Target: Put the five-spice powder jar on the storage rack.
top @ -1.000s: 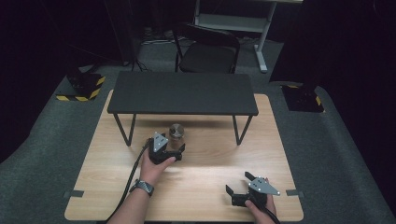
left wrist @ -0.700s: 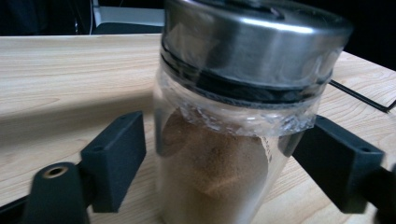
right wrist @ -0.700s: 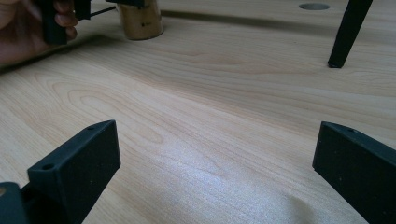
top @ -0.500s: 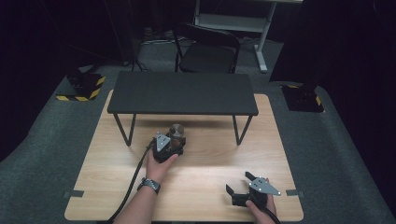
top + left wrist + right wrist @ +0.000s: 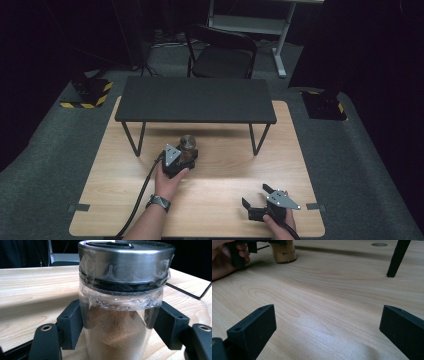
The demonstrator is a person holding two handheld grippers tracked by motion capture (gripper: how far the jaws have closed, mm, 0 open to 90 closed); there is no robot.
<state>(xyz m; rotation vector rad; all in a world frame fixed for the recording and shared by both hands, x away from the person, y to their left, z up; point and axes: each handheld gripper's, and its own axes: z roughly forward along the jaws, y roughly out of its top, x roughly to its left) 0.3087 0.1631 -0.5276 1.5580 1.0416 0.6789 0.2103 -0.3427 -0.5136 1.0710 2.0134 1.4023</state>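
While the left gripper (image 5: 186, 156) sits out near the middle of the wooden table (image 5: 220, 200), just in front of the black bench-like shelf (image 5: 195, 99), its two jaws stand on either side of a glass jar (image 5: 120, 315) with a metal lid (image 5: 126, 261). In the left gripper view the jar stands upright between the pads, half full of a brown powder, a clear plastic seal wrapped about its neck. The left pad (image 5: 71, 323) looks pressed to the glass; the right pad (image 5: 168, 326) lies so close that I take it as touching, though the curve of the glass makes that hard to be sure of. So the left gripper is closed about the jar, low on its body beneath the lid. In the high view the jar (image 5: 188, 145) shows just beyond the gripper's grey plate, its base on the wood, and the left hand (image 5: 169, 182) holds the gripper from behind.

Near the table's front edge, well apart from the jar, the right gripper (image 5: 257, 197) rests in the right hand (image 5: 277, 222). Its jaws are spread wide with bare wood between them. In the right gripper view the jar (image 5: 283, 251) stands far off at the upper left, beside the other hand (image 5: 225, 260), and one shelf leg (image 5: 397, 258) comes down at the upper right.
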